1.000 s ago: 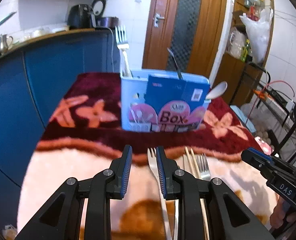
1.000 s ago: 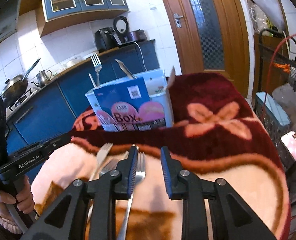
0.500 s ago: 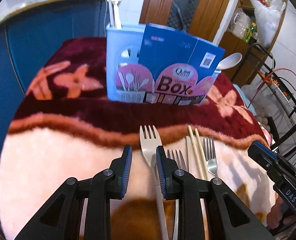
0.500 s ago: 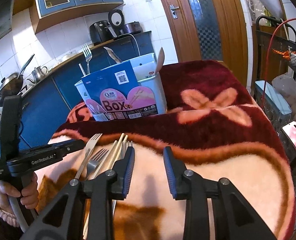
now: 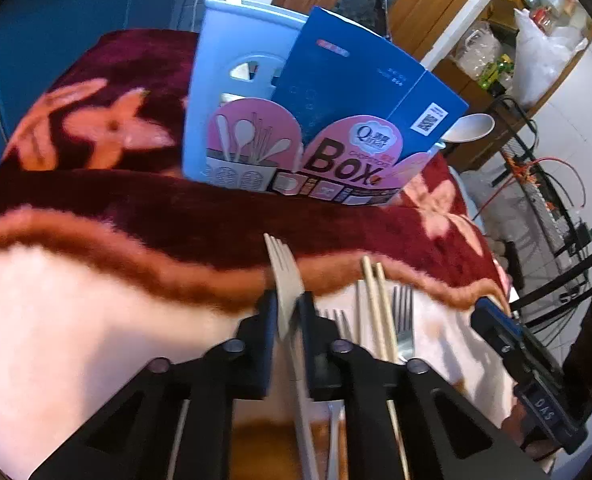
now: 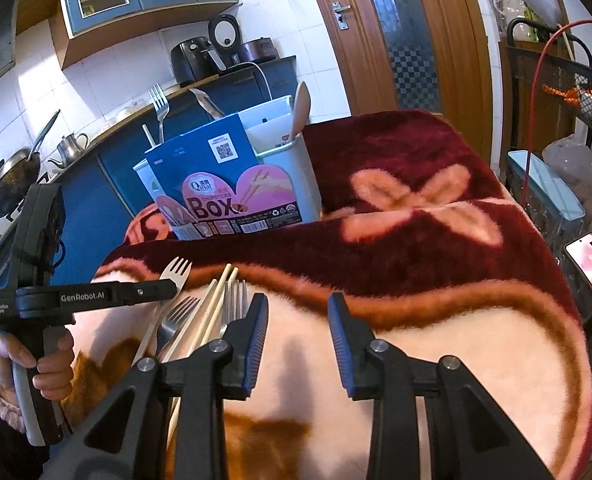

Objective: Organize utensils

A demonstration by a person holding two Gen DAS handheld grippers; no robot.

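Left gripper (image 5: 287,312) jaws just closing, now clamped on pale fork (image 5: 283,276) neck, so fork can go in utensil box (image 5: 255,120) beyond. Other forks, chopsticks (image 5: 378,312) lie on blanket (image 5: 95,320) (just beside). Right gripper (image 6: 296,316) apart, empty, waiting.

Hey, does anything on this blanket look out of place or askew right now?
Mostly the loose cutlery: forks and chopsticks lie in an untidy fan on the blanket instead of standing in the utensil box. The left gripper has just closed on the pale fork.
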